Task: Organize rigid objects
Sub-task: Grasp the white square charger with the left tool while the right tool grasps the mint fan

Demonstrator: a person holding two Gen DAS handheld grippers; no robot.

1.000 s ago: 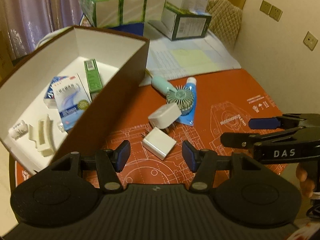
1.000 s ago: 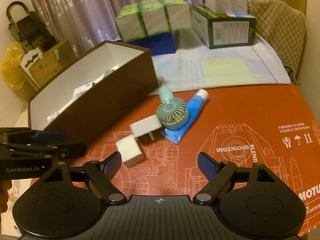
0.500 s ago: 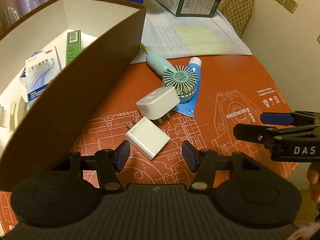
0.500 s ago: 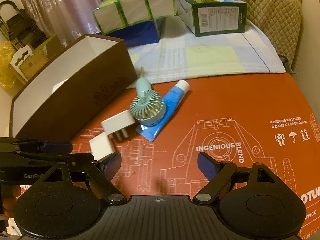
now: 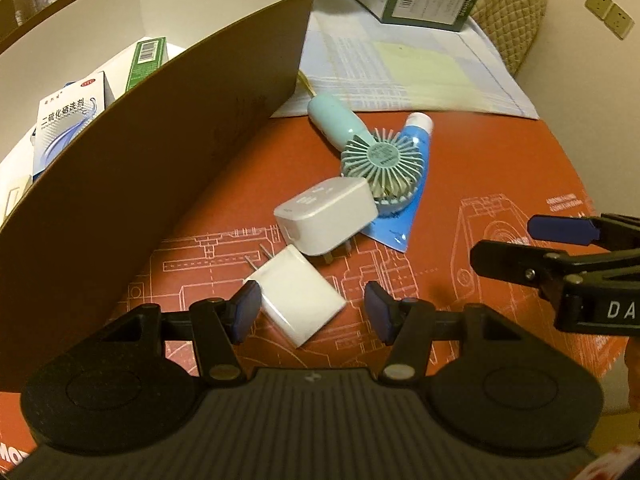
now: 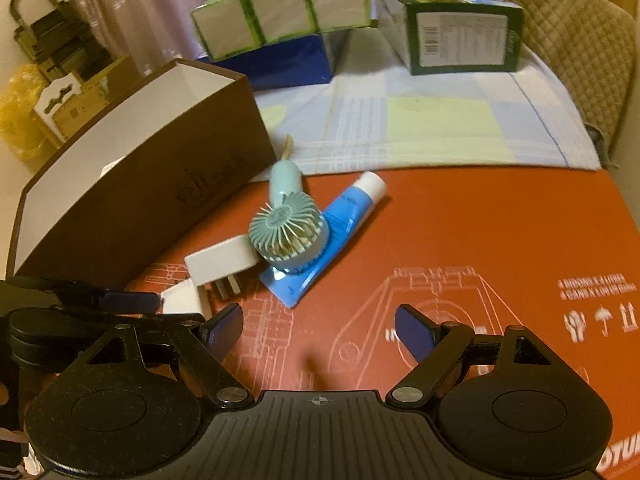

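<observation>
Left gripper [image 5: 306, 312] jaws apart, flat white charger [image 5: 298, 296] lying between them on the mat, unclamped. Judged light, rigid, smooth-sided; grip across its flat faces, clear of prongs. Right gripper [image 6: 318, 330] apart, empty

Ahead of the tongs: two white chargers [image 5: 299, 297] [image 5: 328, 216], one mint fan [image 5: 376, 160], one blue tube [image 5: 408, 184], one brown box [image 5: 160, 152]. Farther off: two green cartons [image 6: 280, 12] [image 6: 460, 36].
</observation>
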